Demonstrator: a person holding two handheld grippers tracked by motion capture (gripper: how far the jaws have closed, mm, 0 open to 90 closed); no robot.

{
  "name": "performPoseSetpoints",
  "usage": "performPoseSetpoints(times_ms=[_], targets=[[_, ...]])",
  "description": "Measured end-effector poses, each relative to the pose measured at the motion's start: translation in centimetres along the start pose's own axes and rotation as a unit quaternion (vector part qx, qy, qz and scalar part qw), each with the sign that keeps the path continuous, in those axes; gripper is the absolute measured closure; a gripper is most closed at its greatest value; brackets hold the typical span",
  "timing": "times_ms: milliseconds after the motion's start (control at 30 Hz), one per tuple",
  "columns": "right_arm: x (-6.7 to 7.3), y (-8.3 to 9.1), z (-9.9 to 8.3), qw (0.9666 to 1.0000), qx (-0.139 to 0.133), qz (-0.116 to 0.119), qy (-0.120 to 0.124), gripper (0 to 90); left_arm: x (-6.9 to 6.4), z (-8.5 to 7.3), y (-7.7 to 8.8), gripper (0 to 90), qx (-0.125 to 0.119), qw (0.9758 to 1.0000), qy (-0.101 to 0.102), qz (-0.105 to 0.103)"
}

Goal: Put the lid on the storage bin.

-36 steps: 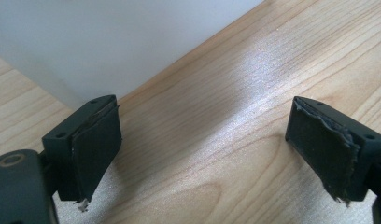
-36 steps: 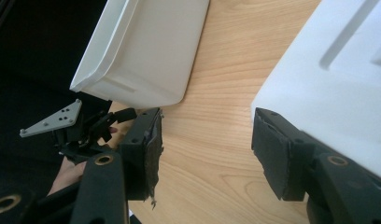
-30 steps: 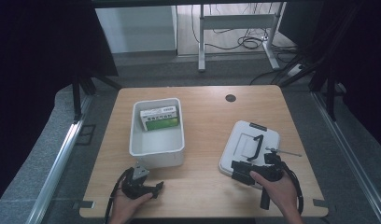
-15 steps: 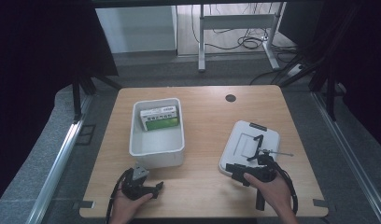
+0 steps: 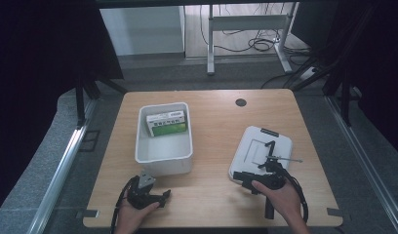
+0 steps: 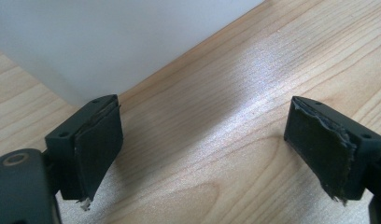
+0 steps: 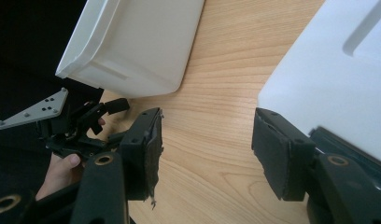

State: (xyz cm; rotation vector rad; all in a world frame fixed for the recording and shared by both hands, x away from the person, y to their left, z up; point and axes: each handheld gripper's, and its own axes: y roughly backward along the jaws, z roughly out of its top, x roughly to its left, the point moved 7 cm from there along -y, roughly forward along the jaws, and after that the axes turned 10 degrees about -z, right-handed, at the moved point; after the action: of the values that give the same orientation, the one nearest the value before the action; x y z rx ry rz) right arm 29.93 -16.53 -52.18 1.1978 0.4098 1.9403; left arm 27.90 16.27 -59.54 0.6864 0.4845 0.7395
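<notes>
Both grippers stood with jaws apart: the right gripper (image 5: 246,178) beside a flat white lid (image 5: 261,151), its top bearing a shallow rectangular recess. Left gripper (image 5: 164,195) rested near a white bin (image 5: 163,156).

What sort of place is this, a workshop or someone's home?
Probably a lab or recording studio, not a home: a bare wooden table ringed by black curtains, loose cables on the floor behind, and a person working a handheld left gripper and right gripper.

Grey floor (image 5: 153,73), black curtains (image 5: 36,58) (cables (image 5: 255,45) beyond desk legs (image 5: 210,44)).
</notes>
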Motion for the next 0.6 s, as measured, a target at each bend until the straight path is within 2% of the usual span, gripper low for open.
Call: performPoseSetpoints(times_ms=[433, 600], targets=[[0.3, 0.5, 0.7, 1.0, -0.006, 0.004, 0.003, 43.0, 0.0, 0.0, 0.0, 11.5, 0.001, 1.0, 0.0, 0.0], [0.2, 0.9, 1.1, 0.9999, -0.014, -0.002, 0.001, 43.0, 0.0, 0.0, 0.0, 11.4, 0.0, 1.0, 0.0, 0.0]])
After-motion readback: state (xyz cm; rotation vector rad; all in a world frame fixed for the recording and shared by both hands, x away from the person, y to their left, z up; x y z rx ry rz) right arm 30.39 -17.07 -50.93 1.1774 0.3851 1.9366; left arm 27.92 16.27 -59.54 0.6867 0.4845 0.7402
